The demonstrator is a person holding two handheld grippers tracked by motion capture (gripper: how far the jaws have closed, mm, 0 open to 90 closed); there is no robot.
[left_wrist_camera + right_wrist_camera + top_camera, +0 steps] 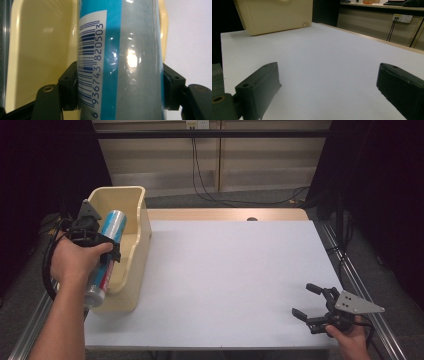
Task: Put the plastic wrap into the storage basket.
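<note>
The bench [225, 280] is the largest thing here, a pale, bare surface that runs from the near edge to a wooden strip at the far side, with metal rails along its left and right flanks. At its left end stands a cream plastic bin [137, 227], open at the top, its taller wall at the far end and its lower lip toward the person; in the right gripper view the same bin [274, 17] stands at the far corner of the bench, well apart from that gripper.

A tall blue and silver can [107, 252] lies tilted over the bin's open top, its far end above the bin's inside and its near end sticking out past the low lip toward the person. In the left gripper view the can [120, 60] shows a white barcode panel against a blue band and a grey, glossy side, with the bin's cream inside [40, 50] behind it.

The left gripper [97, 242], in the person's left hand [75, 262], has its fingers [68, 87] clenched around the can's body, one black pad pressed on each side.

The right gripper [307, 301] rests low over the bench's near right corner in the person's right hand [347, 335]. Its fingers [262, 85] are released and spread wide, with bare bench between them.
</note>
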